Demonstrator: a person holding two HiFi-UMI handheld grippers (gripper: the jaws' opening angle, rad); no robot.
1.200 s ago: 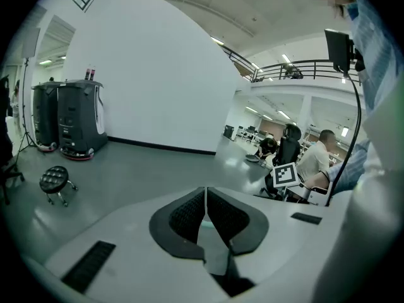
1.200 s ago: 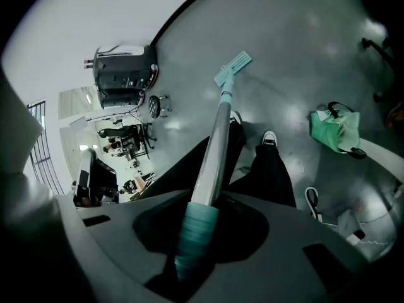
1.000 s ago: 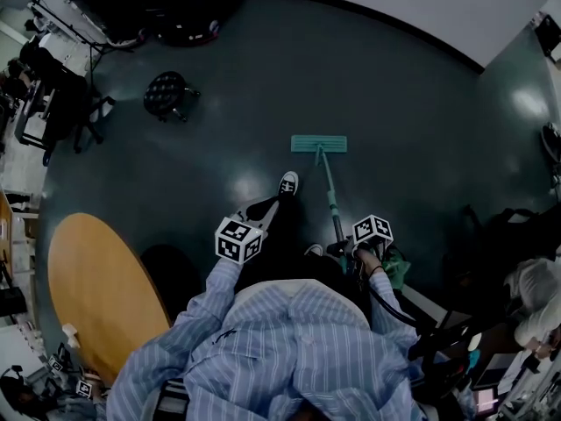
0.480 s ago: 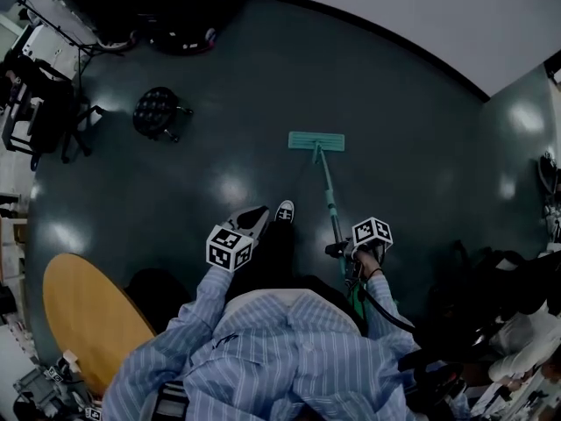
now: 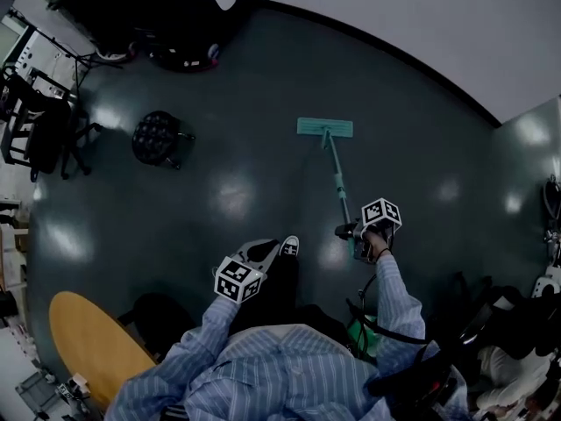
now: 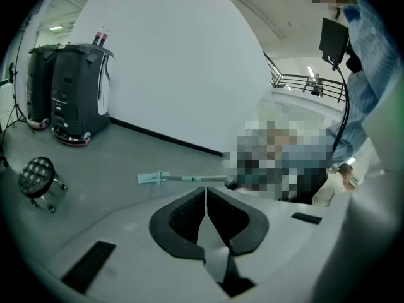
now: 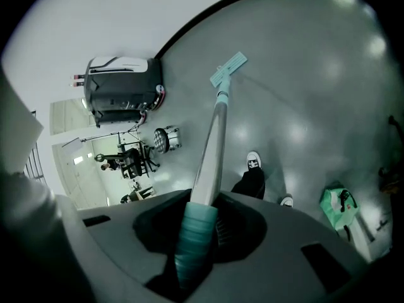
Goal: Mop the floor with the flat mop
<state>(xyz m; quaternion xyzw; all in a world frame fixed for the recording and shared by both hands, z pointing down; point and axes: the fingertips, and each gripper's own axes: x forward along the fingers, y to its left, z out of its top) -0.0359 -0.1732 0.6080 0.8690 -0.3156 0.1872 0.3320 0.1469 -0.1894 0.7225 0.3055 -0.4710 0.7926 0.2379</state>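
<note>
Shows flat mop (image 5: 325, 128) pushed farther ahead over dark floor (image 5: 219, 182) than moment ago, pad flat, nearer wall (image 5: 394, 7). Holds teal handle grip (image 7: 192, 245) clamped in right gripper (image 7: 199, 213), arm stretched. Keeps left gripper (image 6: 205, 210) closed, empty, near shoe (image 5: 289, 246). Suggests forward stroke underway.

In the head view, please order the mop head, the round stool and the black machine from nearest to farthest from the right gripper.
1. Mop head, on the floor just ahead of the right gripper.
2. Round stool, farther off to the left.
3. Black machine, by the wall at the far upper left.
</note>
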